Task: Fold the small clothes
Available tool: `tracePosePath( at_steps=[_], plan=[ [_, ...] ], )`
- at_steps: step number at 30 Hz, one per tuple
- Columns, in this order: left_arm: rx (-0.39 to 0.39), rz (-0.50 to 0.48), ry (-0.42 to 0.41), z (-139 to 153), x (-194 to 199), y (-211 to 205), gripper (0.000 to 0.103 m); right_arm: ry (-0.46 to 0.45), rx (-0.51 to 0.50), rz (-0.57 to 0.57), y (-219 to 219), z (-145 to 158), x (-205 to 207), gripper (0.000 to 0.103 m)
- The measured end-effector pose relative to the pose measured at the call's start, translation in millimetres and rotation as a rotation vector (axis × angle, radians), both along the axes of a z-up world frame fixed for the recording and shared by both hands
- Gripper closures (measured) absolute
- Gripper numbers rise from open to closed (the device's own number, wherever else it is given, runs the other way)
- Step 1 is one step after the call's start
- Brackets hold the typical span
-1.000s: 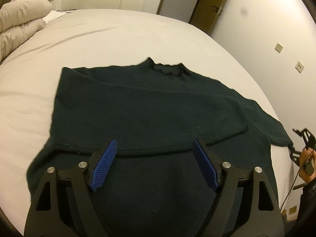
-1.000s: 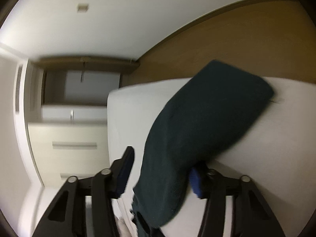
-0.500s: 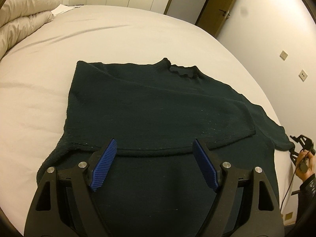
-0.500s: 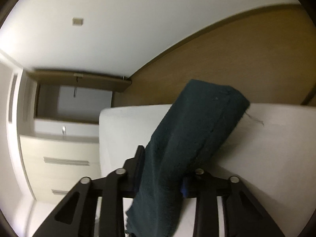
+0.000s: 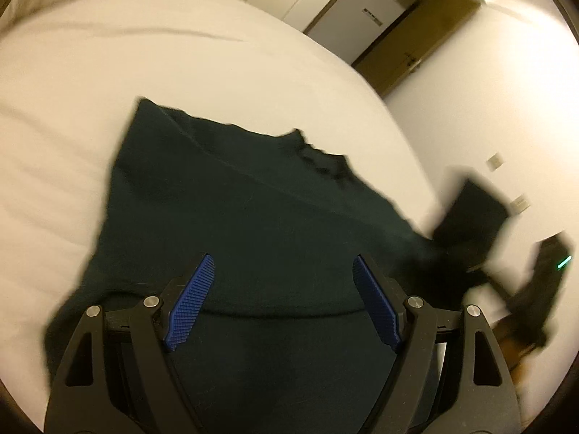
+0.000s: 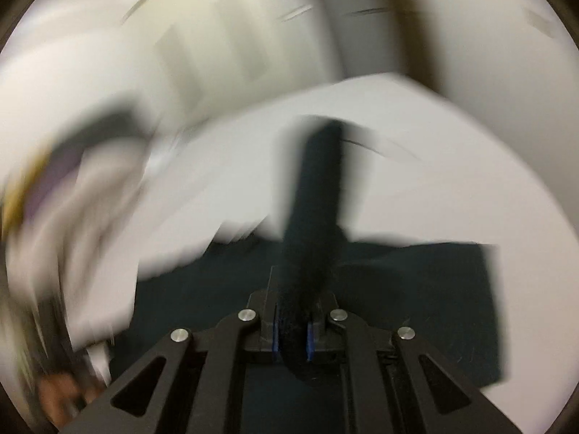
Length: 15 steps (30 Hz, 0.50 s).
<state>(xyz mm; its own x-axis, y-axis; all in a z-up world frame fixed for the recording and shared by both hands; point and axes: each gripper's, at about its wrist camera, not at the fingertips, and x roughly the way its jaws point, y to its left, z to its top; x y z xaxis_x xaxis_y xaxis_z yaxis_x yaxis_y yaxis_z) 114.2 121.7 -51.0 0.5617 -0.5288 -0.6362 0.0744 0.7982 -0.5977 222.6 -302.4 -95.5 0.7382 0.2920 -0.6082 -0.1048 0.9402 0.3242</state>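
Note:
A dark green sweater [image 5: 246, 217] lies flat on the white bed, collar at the far side, one sleeve folded across its body. My left gripper [image 5: 282, 300] is open and empty, hovering just above the sweater's near part. My right gripper [image 6: 293, 340] is shut on the sweater's other sleeve [image 6: 315, 195], which stands up lifted from between the jaws, above the sweater's body [image 6: 416, 307]. In the left wrist view that lifted sleeve [image 5: 470, 213] and the right gripper's body [image 5: 542, 282] show blurred at the right edge of the bed.
The white bed [image 5: 181, 54] extends far and left. Its right edge drops off toward a white wall with sockets [image 5: 492, 161]. Wardrobe doors and a brown door [image 5: 398, 36] stand at the back. The right wrist view is heavily motion-blurred.
My right gripper closed on the sleeve and swung it up and over toward the sweater's body. My left gripper drifted and turned slightly, still open.

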Motion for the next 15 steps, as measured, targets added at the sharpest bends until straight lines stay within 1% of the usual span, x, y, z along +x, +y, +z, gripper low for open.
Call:
tracePosePath(
  at_steps=[1, 2, 3, 5, 7, 9, 12, 13, 15],
  plan=[
    [-0.028, -0.006, 0.010, 0, 4, 0, 0.024, 0.035, -0.052, 0.048, 29, -12, 10, 0.092],
    [-0.046, -0.010, 0.012, 1, 7, 0, 0.024, 0.063, -0.074, 0.083, 52, -23, 16, 0.092],
    [-0.072, -0.015, 0.016, 0, 11, -1, 0.024, 0.072, -0.079, 0.113, 68, -30, 20, 0.092],
    [-0.118, -0.037, 0.057, -5, 23, -5, 0.024, 0.053, -0.111, 0.130, 84, -35, 25, 0.091],
    [-0.184, -0.069, 0.124, -16, 36, -14, 0.024, 0.055, -0.122, 0.137, 88, -37, 31, 0.091],
    [-0.236, -0.083, 0.163, -23, 42, -20, 0.024, 0.056, -0.113, 0.135, 91, -48, 15, 0.091],
    [-0.370, -0.094, 0.228, -33, 52, -22, 0.024, 0.045, -0.125, 0.130, 94, -46, 10, 0.090],
    [-0.401, -0.091, 0.242, -35, 55, -21, 0.023, 0.043, -0.133, 0.130, 87, -47, 5, 0.088],
    [-0.480, -0.082, 0.281, -41, 59, -17, 0.017, 0.042, -0.164, 0.143, 96, -49, -1, 0.087]
  ],
)
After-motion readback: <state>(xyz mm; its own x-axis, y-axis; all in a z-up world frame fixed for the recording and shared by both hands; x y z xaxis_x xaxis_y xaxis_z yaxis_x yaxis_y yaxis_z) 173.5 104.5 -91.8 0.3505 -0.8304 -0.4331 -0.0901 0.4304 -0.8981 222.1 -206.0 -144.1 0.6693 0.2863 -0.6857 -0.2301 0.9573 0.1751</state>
